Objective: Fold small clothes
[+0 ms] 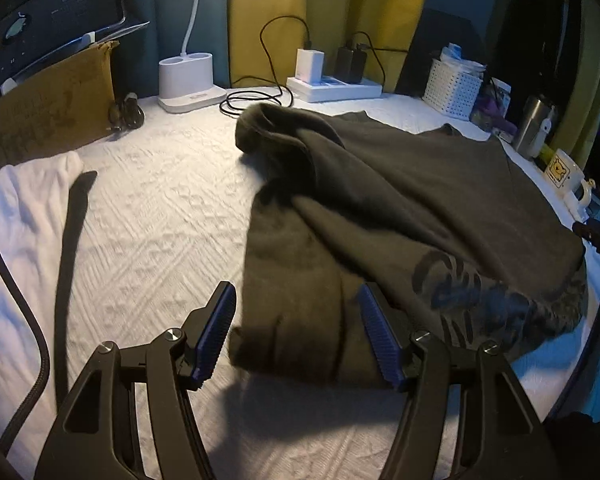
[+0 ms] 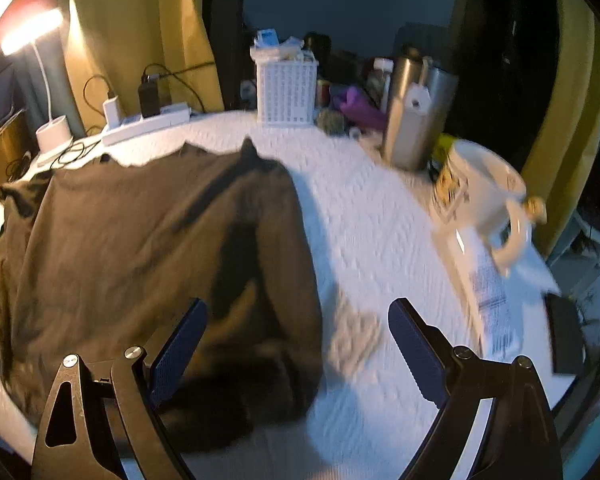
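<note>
Hovering with jaws spread and empty, the left tool (image 1: 296,334) and right tool (image 2: 298,344) flank the dark shirt's (image 1: 400,208) near edge on the white-covered table (image 1: 160,208).

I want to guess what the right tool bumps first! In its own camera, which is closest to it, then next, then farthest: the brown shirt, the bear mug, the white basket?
1. Brown shirt: just below and left of the right tool.
2. Bear mug: farther off, on the right.
3. White basket: farthest, at the back by the curtain.
</note>
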Motion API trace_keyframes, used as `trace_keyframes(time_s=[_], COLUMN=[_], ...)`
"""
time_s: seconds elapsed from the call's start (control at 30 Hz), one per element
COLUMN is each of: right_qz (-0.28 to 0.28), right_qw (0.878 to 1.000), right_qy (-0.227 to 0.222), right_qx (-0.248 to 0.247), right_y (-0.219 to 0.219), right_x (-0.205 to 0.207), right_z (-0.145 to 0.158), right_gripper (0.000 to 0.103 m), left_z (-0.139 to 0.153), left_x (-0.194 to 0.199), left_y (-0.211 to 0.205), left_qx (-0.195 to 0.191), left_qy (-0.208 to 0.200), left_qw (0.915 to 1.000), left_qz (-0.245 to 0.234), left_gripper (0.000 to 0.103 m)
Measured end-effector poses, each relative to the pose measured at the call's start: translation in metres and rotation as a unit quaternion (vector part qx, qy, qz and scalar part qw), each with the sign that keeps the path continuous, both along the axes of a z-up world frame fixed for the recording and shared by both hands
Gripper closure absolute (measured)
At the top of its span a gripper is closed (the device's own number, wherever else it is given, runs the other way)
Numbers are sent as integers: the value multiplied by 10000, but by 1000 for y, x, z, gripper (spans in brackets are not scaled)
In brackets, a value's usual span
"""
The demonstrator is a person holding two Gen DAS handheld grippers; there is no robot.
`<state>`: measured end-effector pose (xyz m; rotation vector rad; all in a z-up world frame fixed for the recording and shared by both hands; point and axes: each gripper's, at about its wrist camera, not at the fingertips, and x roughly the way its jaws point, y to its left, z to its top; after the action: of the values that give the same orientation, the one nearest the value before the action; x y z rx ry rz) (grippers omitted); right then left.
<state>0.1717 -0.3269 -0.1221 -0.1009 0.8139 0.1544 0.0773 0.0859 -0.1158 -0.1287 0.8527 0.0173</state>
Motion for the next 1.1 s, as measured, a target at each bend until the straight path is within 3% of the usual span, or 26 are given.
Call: trace_keyframes(time_s=[0.17,0.2,0.23,0.33,0.4,0.5,0.67,0.87,1.0,1.03,1.07,1.1], right_qz=[46,66,77,180,335,436,269,129,187,250,349,398], right_qw=[9997,9992,9987,9958,9926,9886,9773,9822,9852,9845,9843,9854], right_qy=[49,80,94,168,253,330,419,349,210,211,208,176], right_qx=[244,393,494,878,1138,1400,2060,1843,1689,1721,1715,1647], right_y=[-14,-18,-21,-28,-28,-28,-52,-61,-45,-41,-35,-28], right_x=[-13,-15,-17,-22,-26,-30,-34,-37,-37,-37,-37,-36], right_z=[-11,-13,-15,-19,-23,-27,-30,-33,-34,-35,-35,-35], right_gripper=[10,10,10,30,50,52,52,52,52,52,53,68], left_z=[-3,-3,-4,-4,1,14,34,19,5,7,11,17], left_x=[-1,0,0,-1,-5,-15,-36,-55,-59,-59,-60,-60], left_y=[-5,-4,-5,-9,-12,-13,-22,-28,-26,-26,-25,-24], left_qx=[189,175,189,223,366,387,470,510,460,458,446,385], left_qy=[36,44,60,119,97,0,-122,204,451,425,361,236], left_qw=[9998,9998,9998,9996,9992,9992,9988,9984,9979,9980,9982,9988], left_qz=[-79,-71,-69,-137,-141,-110,-72,-117,56,110,146,163], left_gripper=[40,42,52,83,89,93,94,93,87,78,63,55])
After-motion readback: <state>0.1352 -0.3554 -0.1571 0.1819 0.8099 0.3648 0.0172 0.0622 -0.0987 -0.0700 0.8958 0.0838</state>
